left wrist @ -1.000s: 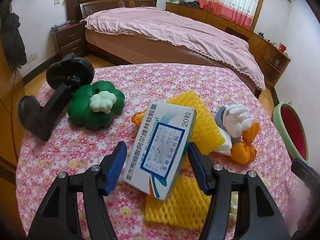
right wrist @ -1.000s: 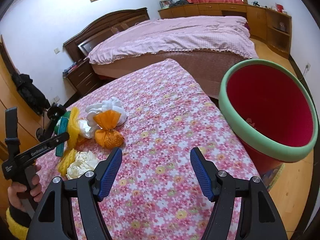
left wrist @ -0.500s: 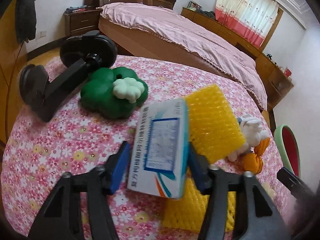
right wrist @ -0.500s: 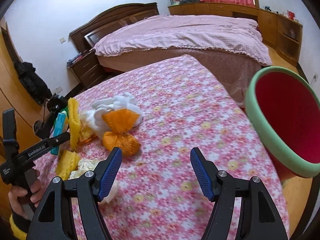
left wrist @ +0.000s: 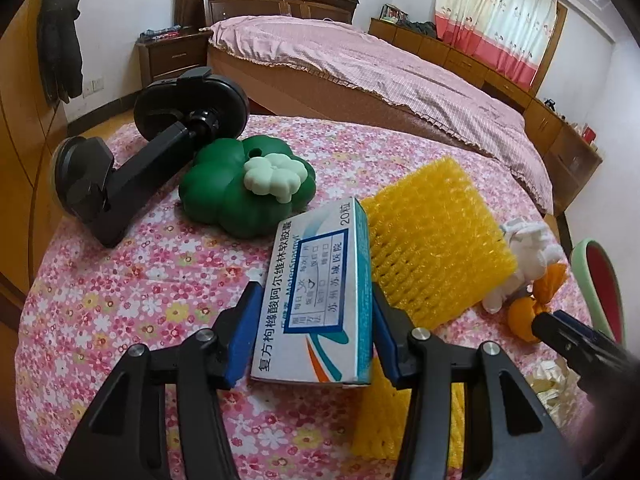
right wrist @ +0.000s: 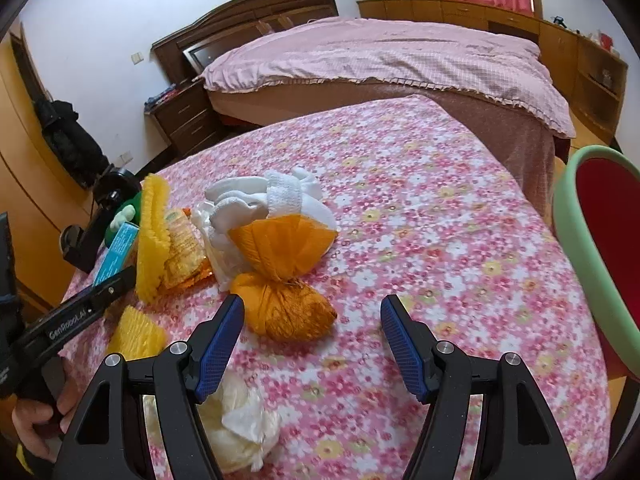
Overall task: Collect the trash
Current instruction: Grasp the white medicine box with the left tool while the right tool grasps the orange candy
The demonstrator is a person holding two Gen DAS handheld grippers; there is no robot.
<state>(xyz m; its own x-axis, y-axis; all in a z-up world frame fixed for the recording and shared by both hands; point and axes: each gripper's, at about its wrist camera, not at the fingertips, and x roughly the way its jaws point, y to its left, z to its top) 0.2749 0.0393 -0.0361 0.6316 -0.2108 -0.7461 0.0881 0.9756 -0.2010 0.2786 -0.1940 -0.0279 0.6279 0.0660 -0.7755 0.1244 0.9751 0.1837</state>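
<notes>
My left gripper [left wrist: 314,334] is shut on a white and blue medicine box [left wrist: 320,292], held above the floral table; the box also shows in the right wrist view [right wrist: 118,246]. A yellow foam net [left wrist: 432,240] stands right behind the box. My right gripper [right wrist: 312,340] is open and empty, just in front of an orange mesh bag [right wrist: 286,276]. White cloth [right wrist: 264,200], an orange wrapper [right wrist: 182,240] and crumpled white tissue [right wrist: 244,424] lie around it. The red bin with a green rim [right wrist: 576,240] stands at the table's right edge.
A green clover-shaped toy [left wrist: 248,188] and a black suction-cup holder [left wrist: 132,168] lie at the table's left. Another yellow foam piece [right wrist: 136,334] lies near the left gripper. A bed [right wrist: 400,56] stands beyond the table.
My left gripper closed on the medicine box and lifted it. My right gripper swung left from the bin toward the orange mesh bag and the trash pile.
</notes>
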